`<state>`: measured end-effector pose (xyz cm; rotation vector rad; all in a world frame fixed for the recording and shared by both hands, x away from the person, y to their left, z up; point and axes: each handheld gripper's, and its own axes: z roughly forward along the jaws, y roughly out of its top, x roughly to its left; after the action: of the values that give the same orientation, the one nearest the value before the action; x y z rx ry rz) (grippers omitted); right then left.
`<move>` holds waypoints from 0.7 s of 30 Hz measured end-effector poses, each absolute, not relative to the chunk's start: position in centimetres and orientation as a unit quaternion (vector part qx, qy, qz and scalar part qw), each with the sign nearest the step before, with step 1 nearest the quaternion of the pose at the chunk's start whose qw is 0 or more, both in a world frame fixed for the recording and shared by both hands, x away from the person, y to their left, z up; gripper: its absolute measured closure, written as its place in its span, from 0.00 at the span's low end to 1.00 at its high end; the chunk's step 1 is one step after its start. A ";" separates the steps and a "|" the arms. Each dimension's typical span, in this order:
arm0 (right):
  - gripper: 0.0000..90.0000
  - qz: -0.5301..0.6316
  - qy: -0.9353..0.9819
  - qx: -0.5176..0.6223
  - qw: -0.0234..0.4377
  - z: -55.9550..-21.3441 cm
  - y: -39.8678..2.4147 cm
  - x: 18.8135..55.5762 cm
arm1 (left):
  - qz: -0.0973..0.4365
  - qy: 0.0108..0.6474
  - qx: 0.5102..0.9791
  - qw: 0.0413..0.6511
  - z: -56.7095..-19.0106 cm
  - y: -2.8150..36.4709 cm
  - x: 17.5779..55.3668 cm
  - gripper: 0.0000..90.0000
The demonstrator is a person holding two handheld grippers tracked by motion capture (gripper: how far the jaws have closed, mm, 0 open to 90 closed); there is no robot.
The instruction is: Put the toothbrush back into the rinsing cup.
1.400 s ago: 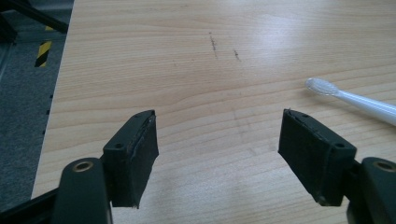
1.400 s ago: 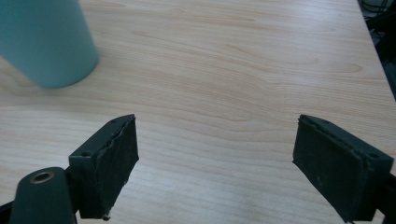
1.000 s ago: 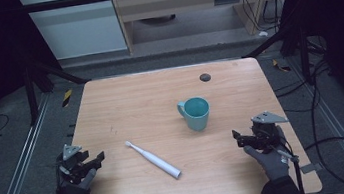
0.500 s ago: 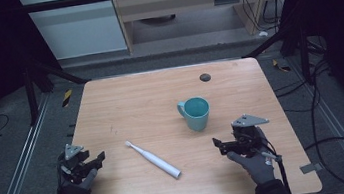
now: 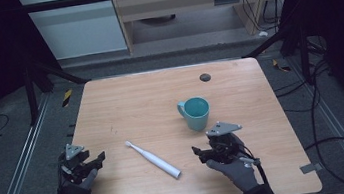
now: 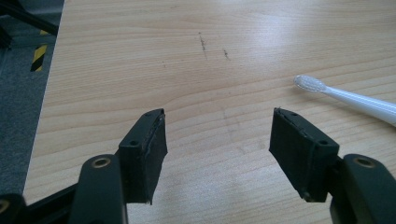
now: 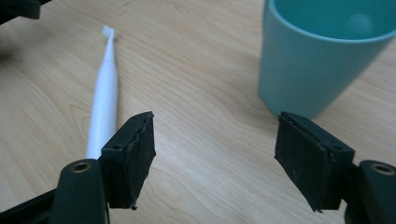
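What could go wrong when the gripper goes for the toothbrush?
The right gripper, jaws open and just closing a little with nothing between them, is near the thick end of the white toothbrush. The toothbrush is round and lies flat on the table, so it might roll or slip away if pinched badly. The teal mug stands close beside that gripper, so a wide swing could bump or tip it.

Toothbrush [image 6: 355, 98] handle and cup [image 7: 322, 51] rim cut off.
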<state>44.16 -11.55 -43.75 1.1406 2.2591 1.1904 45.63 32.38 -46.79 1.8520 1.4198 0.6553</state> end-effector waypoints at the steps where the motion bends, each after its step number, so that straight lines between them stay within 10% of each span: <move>1: 0.34 0.418 0.798 0.400 0.169 -43.8 -11.2 44.1 | 0.253 0.548 0.716 0.351 -46.8 32.4 45.6 0.39; 21: 0.49 0.406 0.831 0.354 0.137 -46.0 -5.9 42.9 | 0.253 0.548 0.717 0.349 -46.8 32.4 45.6 0.39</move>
<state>42.89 -5.88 -46.01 1.0254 2.4043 1.1751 45.65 32.37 -46.81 1.8579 1.4212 0.6552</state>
